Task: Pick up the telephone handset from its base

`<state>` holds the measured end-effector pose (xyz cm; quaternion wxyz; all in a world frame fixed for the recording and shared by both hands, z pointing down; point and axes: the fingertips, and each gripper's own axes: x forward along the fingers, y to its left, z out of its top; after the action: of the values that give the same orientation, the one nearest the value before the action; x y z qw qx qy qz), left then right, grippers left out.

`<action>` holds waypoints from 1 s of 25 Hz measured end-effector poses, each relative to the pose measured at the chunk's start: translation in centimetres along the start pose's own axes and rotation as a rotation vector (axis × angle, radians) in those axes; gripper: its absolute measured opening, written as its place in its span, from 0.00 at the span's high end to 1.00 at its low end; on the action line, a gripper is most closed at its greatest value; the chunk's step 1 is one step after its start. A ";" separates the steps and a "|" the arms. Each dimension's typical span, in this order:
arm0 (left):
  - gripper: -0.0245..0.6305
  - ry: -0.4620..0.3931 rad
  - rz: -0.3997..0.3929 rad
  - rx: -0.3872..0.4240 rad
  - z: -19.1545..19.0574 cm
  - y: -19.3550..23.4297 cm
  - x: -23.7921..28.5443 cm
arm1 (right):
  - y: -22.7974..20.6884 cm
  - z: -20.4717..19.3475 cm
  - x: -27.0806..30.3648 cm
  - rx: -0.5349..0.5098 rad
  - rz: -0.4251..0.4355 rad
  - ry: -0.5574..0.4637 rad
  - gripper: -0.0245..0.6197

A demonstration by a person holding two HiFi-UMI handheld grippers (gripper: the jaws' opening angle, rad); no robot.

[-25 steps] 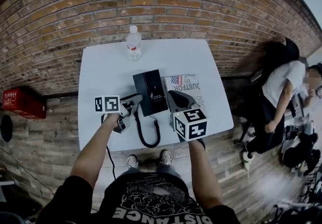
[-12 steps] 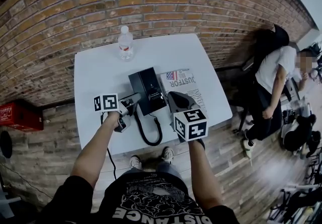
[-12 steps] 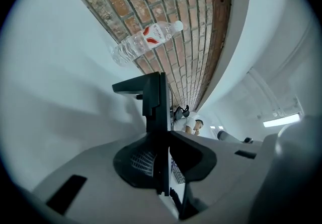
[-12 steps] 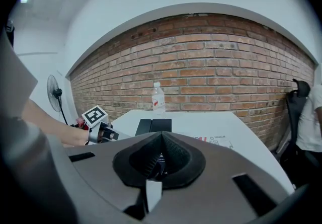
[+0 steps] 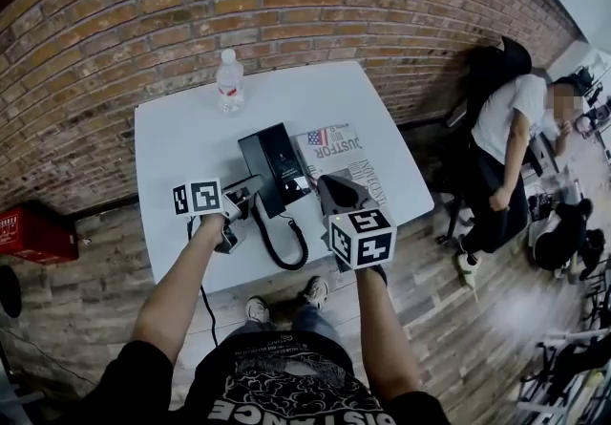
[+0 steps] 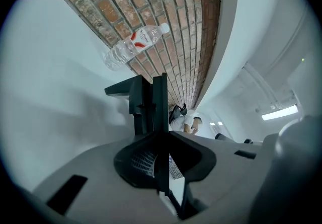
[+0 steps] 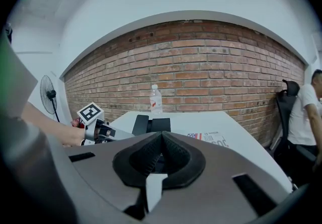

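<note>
A black telephone (image 5: 284, 165) stands in the middle of the white table (image 5: 181, 146). Its handset (image 5: 256, 170) lies along the left side of the base, and a curly cord (image 5: 277, 246) loops toward the table's near edge. My left gripper (image 5: 250, 194) is at the handset's near end. In the left gripper view the black handset (image 6: 151, 99) runs between the jaws of the left gripper (image 6: 161, 135), which are closing on it, pads against it. My right gripper (image 5: 329, 186) hovers just right of the telephone (image 7: 151, 125). The right gripper's (image 7: 161, 135) jaws are shut and hold nothing.
A clear water bottle (image 5: 228, 82) stands at the table's far edge by the brick wall. A printed magazine (image 5: 339, 141) lies right of the telephone. A person (image 5: 506, 117) sits beyond the table's right side. A red box (image 5: 33, 232) lies on the floor at left.
The head camera has swung, so the table sits further left and lower in view. Both grippers stay beside the telephone, and the handset still lies on its base.
</note>
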<state>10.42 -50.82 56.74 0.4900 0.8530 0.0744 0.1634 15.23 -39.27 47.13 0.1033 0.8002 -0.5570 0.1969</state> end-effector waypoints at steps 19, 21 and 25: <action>0.85 -0.052 -0.113 0.143 -2.6 -11.2 -0.9 | -1.3 0.0 -8.6 0.002 -0.064 -0.066 0.96; 0.85 -0.066 -0.114 0.160 -3.2 -12.5 -0.9 | -1.7 -0.2 -9.6 -0.001 -0.057 -0.074 0.96; 0.85 -0.102 -0.098 0.179 -4.7 -14.6 -1.0 | -2.4 -0.6 -11.7 -0.010 -0.036 -0.091 0.96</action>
<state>8.31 -39.87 46.17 0.4225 0.8959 0.1050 0.0884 13.77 -28.20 42.77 0.0854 0.8178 -0.5474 0.1559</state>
